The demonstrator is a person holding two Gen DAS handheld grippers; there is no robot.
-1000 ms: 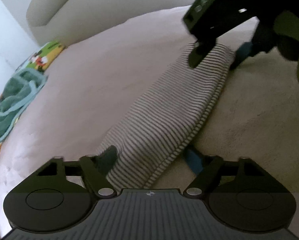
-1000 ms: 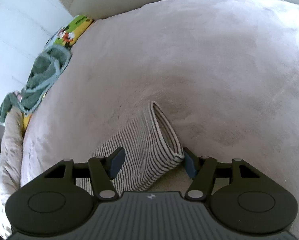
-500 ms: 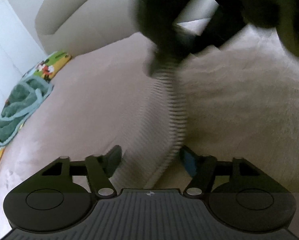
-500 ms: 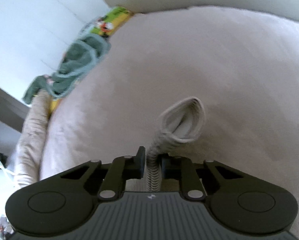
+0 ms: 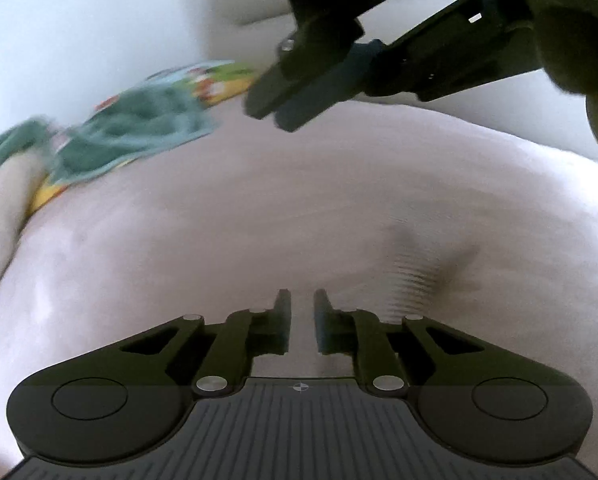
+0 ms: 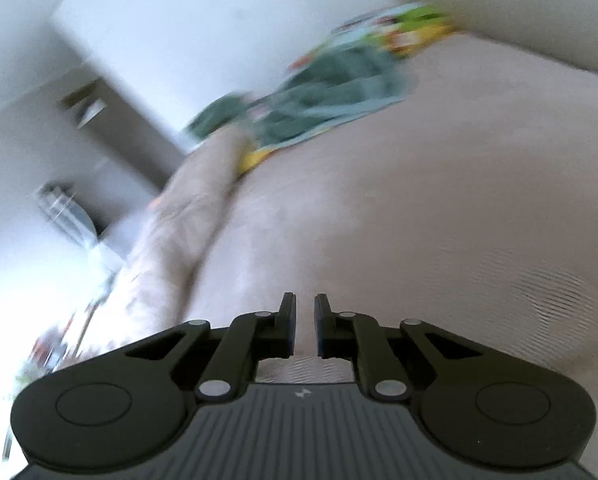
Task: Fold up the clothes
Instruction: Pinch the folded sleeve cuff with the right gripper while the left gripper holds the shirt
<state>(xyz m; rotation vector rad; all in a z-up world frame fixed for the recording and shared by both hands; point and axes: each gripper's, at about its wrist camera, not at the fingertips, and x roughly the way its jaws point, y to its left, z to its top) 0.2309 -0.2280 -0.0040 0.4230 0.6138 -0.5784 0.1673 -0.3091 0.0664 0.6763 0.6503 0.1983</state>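
Note:
The striped grey-and-white garment shows only as a blurred patch on the pale bed cover, low right in the left wrist view (image 5: pixel 415 276) and at the right in the right wrist view (image 6: pixel 555 300). My left gripper (image 5: pixel 301 322) has its fingers nearly together with a narrow gap and nothing between them. My right gripper (image 6: pixel 303 326) stands the same way, with nothing between its fingers. In the left wrist view the right gripper (image 5: pixel 283 104) hangs above the bed at the top, fingers close together.
A crumpled green garment (image 5: pixel 139 136) lies on a colourful printed cloth (image 5: pixel 219 80) at the far left of the bed; it also shows in the right wrist view (image 6: pixel 319 96). A beige rolled blanket (image 6: pixel 171 232) lies along the bed's left edge. A pale headboard is behind.
Both grippers closed from wide open and swung left and up. The right gripper held the striped garment half a second ago and has let go; the garment now lies low to the right.

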